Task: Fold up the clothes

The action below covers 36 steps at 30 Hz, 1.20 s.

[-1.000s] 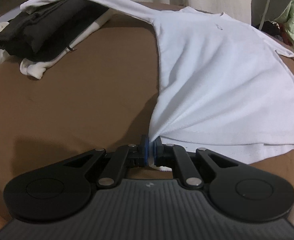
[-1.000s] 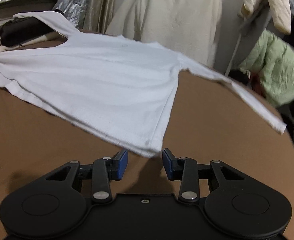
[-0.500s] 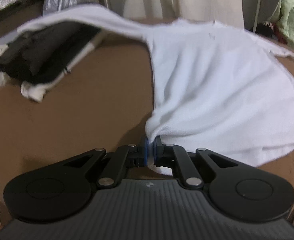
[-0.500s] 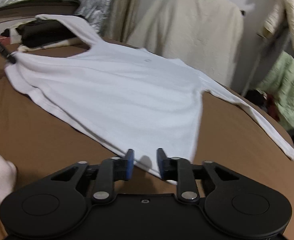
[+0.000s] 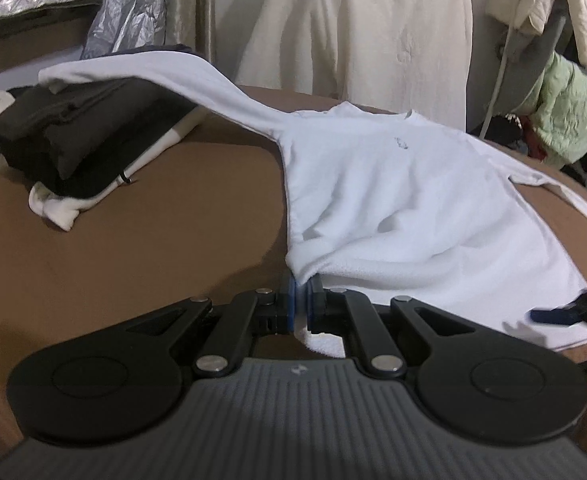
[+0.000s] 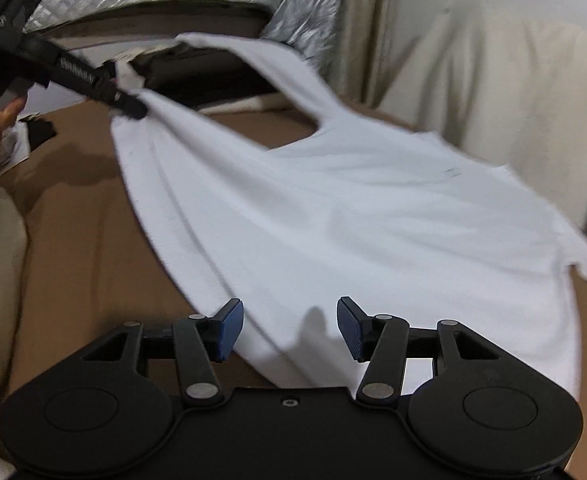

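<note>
Right wrist: right gripper jaws wider vs 0.5s ago, empty; left gripper clamps white shirt.

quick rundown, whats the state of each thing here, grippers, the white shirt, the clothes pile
left gripper: shut on a bottom corner of the shirt, lifted off the table.
right gripper: open, over the shirt's lower hem, gripping nothing.
white shirt: mostly spread on the brown table, unfolded, one sleeve draped over the pile.
dark clothes pile: folded and stacked on the table's far left.
</note>
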Each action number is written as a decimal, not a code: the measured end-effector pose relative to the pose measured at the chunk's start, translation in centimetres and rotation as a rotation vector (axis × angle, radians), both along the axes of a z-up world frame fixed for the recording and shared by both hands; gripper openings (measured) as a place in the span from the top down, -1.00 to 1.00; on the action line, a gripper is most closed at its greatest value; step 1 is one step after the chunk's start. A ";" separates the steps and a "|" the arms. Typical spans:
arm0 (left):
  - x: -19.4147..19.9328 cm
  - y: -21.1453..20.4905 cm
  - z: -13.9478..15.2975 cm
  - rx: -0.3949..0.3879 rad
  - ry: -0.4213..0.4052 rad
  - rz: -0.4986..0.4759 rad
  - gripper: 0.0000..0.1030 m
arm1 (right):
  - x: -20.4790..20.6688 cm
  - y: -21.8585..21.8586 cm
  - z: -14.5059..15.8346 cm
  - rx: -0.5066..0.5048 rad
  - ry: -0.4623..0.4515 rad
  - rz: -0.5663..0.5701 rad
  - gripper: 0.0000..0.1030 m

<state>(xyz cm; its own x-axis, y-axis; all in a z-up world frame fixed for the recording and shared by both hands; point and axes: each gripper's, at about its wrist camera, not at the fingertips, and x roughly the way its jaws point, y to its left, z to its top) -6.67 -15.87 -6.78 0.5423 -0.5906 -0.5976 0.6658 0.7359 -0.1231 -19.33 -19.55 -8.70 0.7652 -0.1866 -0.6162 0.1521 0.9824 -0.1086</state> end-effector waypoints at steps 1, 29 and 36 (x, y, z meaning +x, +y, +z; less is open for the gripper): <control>0.0 0.1 -0.1 -0.003 0.001 -0.001 0.90 | 0.7 0.0 -0.3 0.006 0.012 0.009 -0.13; -1.5 -1.9 -2.5 0.198 -0.057 -0.022 0.90 | -14.2 -8.1 -1.7 -0.278 -0.023 -0.718 0.45; -0.8 -1.5 -1.8 0.151 -0.049 0.005 0.90 | -16.0 -6.7 -1.1 -0.145 -0.095 -0.558 0.37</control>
<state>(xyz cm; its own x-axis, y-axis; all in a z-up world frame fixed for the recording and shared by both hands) -7.49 -17.35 -8.55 0.5754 -0.4932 -0.6524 0.6646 0.7469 0.0216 -35.36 -26.22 -9.76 0.5773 -0.6547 -0.4880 0.6583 0.7267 -0.1963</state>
